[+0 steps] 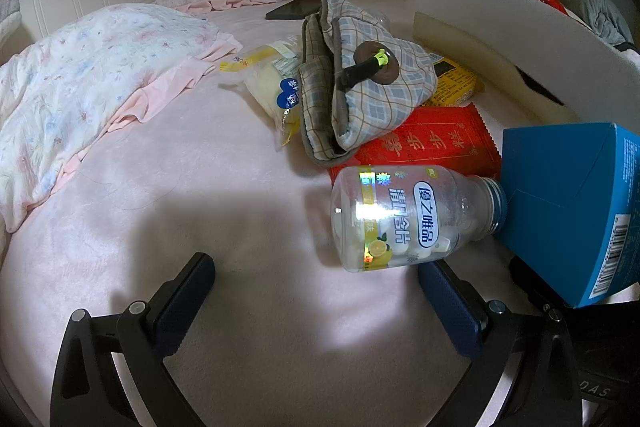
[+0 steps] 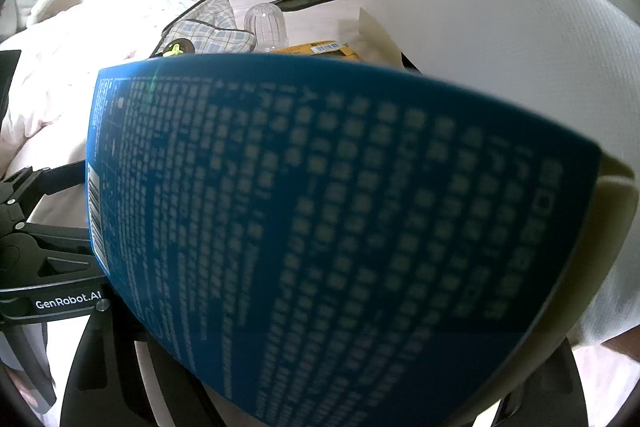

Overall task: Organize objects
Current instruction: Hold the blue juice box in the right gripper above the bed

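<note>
the blue box (image 2: 340, 227) is filling most of the right wrist view, hiding the right gripper's (image 2: 320, 407) fingertips; only the black arms are showing at the lower edge, so whether that claw is pinching the box cannot be told. the print on the box face is blurring past reading; a barcode is showing on its left edge. in the left wrist view the same blue box (image 1: 568, 203) is being cut off by the right border, with a barcode on its lower side.

the left gripper (image 1: 316, 291) is standing spread wide over the pink bedsheet (image 1: 200, 187), its fingers (image 1: 188, 291) holding nothing. the clear bottle (image 1: 404, 219) is lying on its side just ahead of the right finger, capless neck touching the blue box, white tablets inside, label in chinese characters with a lemon picture.

the red packet (image 1: 432, 143) is lying partly hidden under the plaid pouch (image 1: 360, 83); its gold characters are appearing upside down. a yellow box (image 1: 456, 83) is mostly being covered by the pouch, text too small to read. a bread bag (image 1: 272, 83) is resting beside the pouch. the white foam board (image 2: 500, 39) is standing behind the box. "genrobot.ai" is reading clearly on the other gripper's frame at left in the right wrist view
</note>
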`<state>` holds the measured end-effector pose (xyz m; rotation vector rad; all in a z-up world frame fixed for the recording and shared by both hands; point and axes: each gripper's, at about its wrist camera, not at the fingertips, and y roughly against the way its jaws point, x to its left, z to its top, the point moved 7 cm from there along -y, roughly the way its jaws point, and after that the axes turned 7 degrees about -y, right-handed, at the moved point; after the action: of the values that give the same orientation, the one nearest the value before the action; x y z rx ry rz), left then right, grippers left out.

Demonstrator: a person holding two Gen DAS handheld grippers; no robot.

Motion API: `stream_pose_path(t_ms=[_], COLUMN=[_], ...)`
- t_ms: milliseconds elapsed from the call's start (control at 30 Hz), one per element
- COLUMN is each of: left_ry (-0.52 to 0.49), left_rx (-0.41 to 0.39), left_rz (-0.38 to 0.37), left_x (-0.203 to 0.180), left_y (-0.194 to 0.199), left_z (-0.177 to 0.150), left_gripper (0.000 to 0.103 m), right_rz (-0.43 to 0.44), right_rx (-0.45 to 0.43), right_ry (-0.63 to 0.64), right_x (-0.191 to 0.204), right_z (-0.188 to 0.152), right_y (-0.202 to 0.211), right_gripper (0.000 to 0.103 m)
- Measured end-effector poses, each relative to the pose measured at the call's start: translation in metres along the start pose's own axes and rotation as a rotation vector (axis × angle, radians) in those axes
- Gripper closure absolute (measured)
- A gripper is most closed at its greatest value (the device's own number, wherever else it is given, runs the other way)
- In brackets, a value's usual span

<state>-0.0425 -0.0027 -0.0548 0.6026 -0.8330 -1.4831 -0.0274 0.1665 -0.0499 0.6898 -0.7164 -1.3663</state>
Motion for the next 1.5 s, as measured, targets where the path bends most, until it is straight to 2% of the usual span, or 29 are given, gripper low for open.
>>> stream_pose_path(t_ms=[900,1100,1500], left_ry=[0.000,0.000,0.000], left_rx=[0.000,0.000,0.000], left_rz=[0.001,0.001,0.001], left_x=[0.000,0.000,0.000], left_y=[0.000,0.000,0.000], left_z=[0.000,0.000,0.000], left_gripper=[0.000,0.000,0.000], right_rz=[0.002,-0.002,-0.006], right_rx=[0.000,0.000,-0.002], right_ry=[-0.001,0.002,0.005], right_x=[-0.022,-0.011,-0.016], right_z=[0.011,0.014,0.018], right_y=[-0.003,-0.005,-0.010], right_gripper=[0.015,0.015,0.015])
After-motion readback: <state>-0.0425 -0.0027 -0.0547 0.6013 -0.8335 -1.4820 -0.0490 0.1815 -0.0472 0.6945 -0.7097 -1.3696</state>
